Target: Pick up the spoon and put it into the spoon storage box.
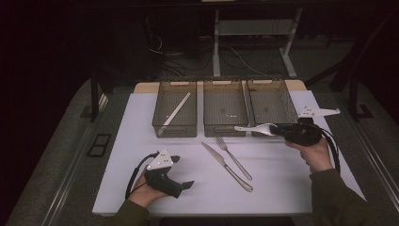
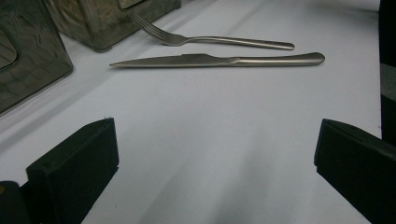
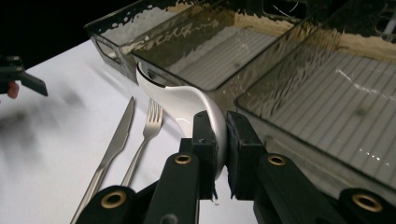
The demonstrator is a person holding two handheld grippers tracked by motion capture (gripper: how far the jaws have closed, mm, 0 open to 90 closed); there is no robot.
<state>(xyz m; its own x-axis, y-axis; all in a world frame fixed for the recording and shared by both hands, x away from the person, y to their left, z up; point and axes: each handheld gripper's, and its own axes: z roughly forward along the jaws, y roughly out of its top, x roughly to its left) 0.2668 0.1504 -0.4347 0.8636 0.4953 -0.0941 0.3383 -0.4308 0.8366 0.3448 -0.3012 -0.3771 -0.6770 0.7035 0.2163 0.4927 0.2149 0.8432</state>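
Clamped in your right tool [image 3: 217, 140], the white spoon [image 3: 182, 105] points its long axis leftward, just in front of the right bin [image 1: 270, 101]; your left tool [image 1: 181, 172] waits open, farther off.

1. A white spoon [image 3: 187, 105] sits at centre frame between black jaws with brass-coloured rivets on the right gripper [image 3: 221, 140].
2. Three smoky, grey-brown see-through bins [image 1: 225, 123] with rippled walls and ribbed floors line the upper middle.
3. A silver knife [image 1: 227, 166] and silver fork [image 1: 234, 158] lie on the white table cover [image 1: 282, 188].
4. At lower left, the left gripper [image 1: 181, 172] is black with a light grey plate.
5. Olive-green sleeves [image 1: 336, 197] show along the bottom edge.
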